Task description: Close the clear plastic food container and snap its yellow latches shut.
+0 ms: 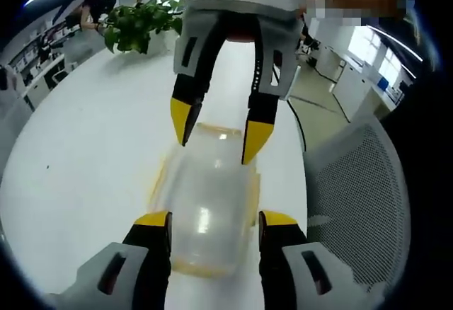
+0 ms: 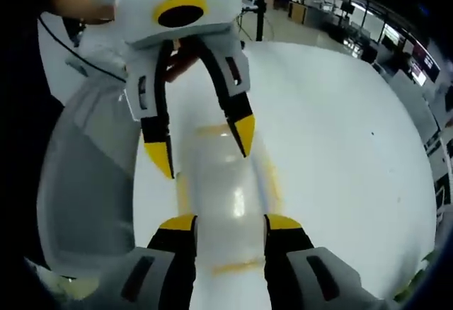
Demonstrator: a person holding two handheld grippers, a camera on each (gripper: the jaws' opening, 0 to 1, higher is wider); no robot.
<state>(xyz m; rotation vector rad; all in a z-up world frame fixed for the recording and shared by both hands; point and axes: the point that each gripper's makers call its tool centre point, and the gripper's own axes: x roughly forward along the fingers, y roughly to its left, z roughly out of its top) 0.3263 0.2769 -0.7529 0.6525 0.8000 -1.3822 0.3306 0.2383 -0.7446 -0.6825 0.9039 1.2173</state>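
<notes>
A clear plastic container [image 1: 211, 207] with yellow latches along its edges lies on the white table [image 1: 92, 147], its lid down on it. My left gripper [image 1: 216, 221] is open, its yellow-tipped jaws standing either side of the container's near end. From the far side my right gripper [image 1: 219, 131] reaches down open over the other end. In the right gripper view the same container [image 2: 230, 182] runs away from my right gripper [image 2: 245, 223], whose jaws straddle its near end, while the left gripper [image 2: 202, 146] hangs open over the far end. Whether any jaw touches the plastic is unclear.
A grey mesh chair [image 1: 357, 197] stands close against the table's edge, also seen as the chair [image 2: 85, 182] in the right gripper view. A potted plant [image 1: 141, 23] sits at the table's far side. The table [image 2: 354, 147] stretches wide beside the container.
</notes>
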